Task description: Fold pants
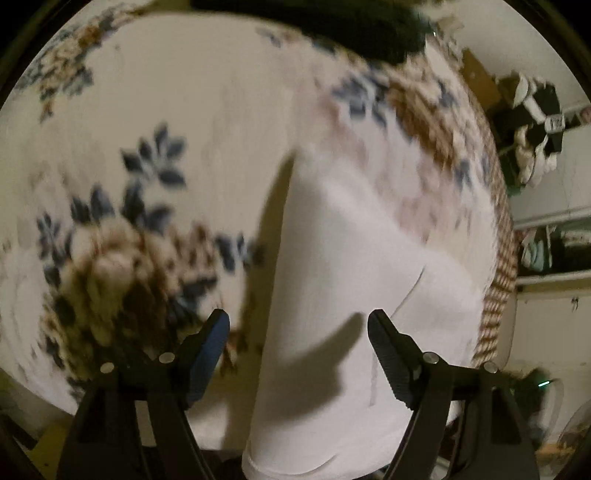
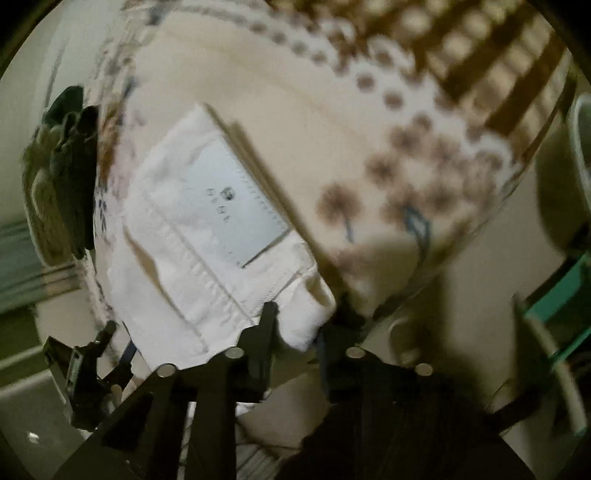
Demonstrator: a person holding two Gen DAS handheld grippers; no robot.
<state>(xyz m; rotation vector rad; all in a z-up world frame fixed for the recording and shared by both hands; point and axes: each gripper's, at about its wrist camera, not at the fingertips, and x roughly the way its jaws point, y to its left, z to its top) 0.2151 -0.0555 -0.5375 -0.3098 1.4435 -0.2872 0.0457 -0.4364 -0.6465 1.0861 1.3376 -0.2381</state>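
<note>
White pants (image 1: 343,280) lie on a floral bedspread (image 1: 166,122). In the left wrist view my left gripper (image 1: 297,332) is open, its jaws spread wide just above the pants' near end, holding nothing. In the right wrist view the pants (image 2: 207,240) show folded, with a grey label patch (image 2: 236,206) on top. My right gripper (image 2: 295,321) is nearly closed at the folded pants' near corner, which lies between the fingers. The left gripper also shows at the lower left of the right wrist view (image 2: 85,362).
A dark garment pile (image 1: 332,22) lies at the bed's far edge, and also shows in the right wrist view (image 2: 70,177). Shelves with clothes (image 1: 535,122) stand to the right. The bed edge with brown checks (image 1: 498,280) runs along the right. A teal object (image 2: 561,295) is at right.
</note>
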